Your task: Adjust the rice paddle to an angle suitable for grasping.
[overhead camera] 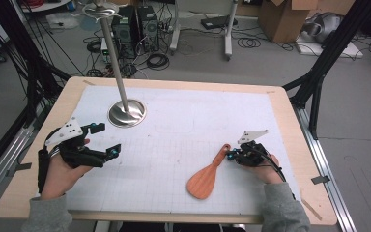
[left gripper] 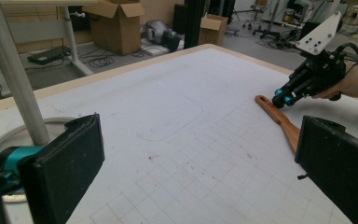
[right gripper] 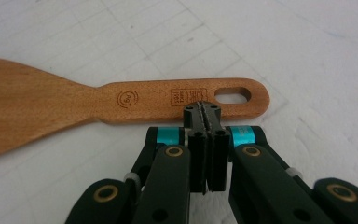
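Down by the table's near edge, both hands come in from below. The right gripper lies low, its jaws pressed together with nothing between them, tips at the handle of the wooden spatula, which lies flat near the near right corner. The left gripper hovers near the left edge, jaws wide apart. Farther off stands a metal stand.

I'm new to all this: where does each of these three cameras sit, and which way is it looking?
High view: above the person's side, looking forward and down on the table; both forearms show, with left gripper and right gripper.
Left gripper view: rides the left gripper, looking across the table past its open fingers.
Right gripper view: rides the right gripper, looking down at the wooden spatula.
Shared: all three show the spatula.
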Demonstrator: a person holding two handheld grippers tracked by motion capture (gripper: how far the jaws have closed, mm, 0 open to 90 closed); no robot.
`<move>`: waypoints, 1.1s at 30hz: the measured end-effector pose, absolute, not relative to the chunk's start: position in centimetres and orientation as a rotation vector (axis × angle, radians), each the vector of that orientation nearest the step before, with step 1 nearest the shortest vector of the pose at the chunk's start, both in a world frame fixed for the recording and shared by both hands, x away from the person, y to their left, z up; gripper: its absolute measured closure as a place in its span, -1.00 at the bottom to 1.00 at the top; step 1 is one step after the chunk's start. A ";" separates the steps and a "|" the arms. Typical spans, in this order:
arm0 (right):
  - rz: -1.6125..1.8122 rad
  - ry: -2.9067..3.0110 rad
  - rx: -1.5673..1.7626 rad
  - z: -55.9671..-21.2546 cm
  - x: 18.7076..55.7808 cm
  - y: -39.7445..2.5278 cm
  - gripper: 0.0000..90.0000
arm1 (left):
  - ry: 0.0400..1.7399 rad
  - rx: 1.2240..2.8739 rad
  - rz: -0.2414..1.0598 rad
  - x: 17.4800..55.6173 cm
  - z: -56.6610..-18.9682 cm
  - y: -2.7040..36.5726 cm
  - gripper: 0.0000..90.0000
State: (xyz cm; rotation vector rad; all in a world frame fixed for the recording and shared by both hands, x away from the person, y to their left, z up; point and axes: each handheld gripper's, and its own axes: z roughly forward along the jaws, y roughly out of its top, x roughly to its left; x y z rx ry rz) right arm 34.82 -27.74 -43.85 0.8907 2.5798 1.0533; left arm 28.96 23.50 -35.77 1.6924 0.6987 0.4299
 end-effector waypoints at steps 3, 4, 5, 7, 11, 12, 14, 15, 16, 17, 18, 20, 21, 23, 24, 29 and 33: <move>1.043 2.560 0.878 -43.9 35.0 -26.8 0.99 | 0.701 1.692 0.430 28.9 -35.8 23.6 -0.96; 1.039 2.558 0.879 -43.9 35.0 -26.6 0.99 | 0.706 1.693 0.432 28.9 -35.8 23.6 -0.96; 1.041 2.551 0.873 -43.9 35.1 -26.2 0.99 | 0.709 1.691 0.431 28.9 -35.9 23.6 -0.96; 1.042 2.540 0.871 -44.0 35.3 -25.7 0.99 | 0.713 1.693 0.433 28.8 -35.9 23.7 -0.96; 1.044 2.515 0.875 -44.1 35.7 -24.4 0.99 | 0.720 1.695 0.440 28.5 -35.9 24.0 -0.96; 1.045 2.510 0.870 -44.2 35.7 -24.1 0.99 | 0.720 1.695 0.443 28.4 -35.9 24.1 -0.96; 1.040 2.506 0.856 -44.2 35.9 -23.3 0.99 | 0.728 1.690 0.449 28.2 -35.9 24.3 -0.96; 1.044 2.503 0.835 -44.3 36.0 -22.9 0.99 | 0.730 1.690 0.450 28.1 -35.8 24.4 -0.96; 1.048 2.508 0.830 -44.3 36.1 -22.6 0.99 | 0.737 1.684 0.458 27.9 -35.8 24.5 -0.96; 1.052 2.501 0.831 -44.3 36.1 -22.4 0.99 | 0.739 1.679 0.461 27.7 -35.7 24.7 -0.96; 1.064 2.497 0.834 -44.4 36.3 -22.0 0.99 | 0.737 1.674 0.466 27.6 -35.6 24.8 -0.96; 1.067 2.496 0.831 -44.4 36.3 -21.9 0.99 | 0.740 1.666 0.474 27.4 -35.5 25.2 -0.96; 1.067 2.494 0.829 -44.4 36.4 -21.6 0.99 | 0.743 1.660 0.476 27.3 -35.4 25.3 -0.96; 1.059 2.487 0.805 -44.5 36.5 -20.8 0.99 | 0.745 1.658 0.478 27.2 -35.4 25.4 -0.96; 1.055 2.490 0.801 -44.5 36.4 -20.5 0.99 | 0.744 1.659 0.478 27.2 -35.4 25.4 -0.96; 1.049 2.448 0.781 -43.9 36.2 -20.4 0.99 | 0.741 1.666 0.488 27.2 -35.4 25.3 -0.96; 1.142 2.461 0.799 -43.0 35.7 -20.7 0.99 | 0.744 1.663 0.486 27.3 -35.4 25.3 -0.96</move>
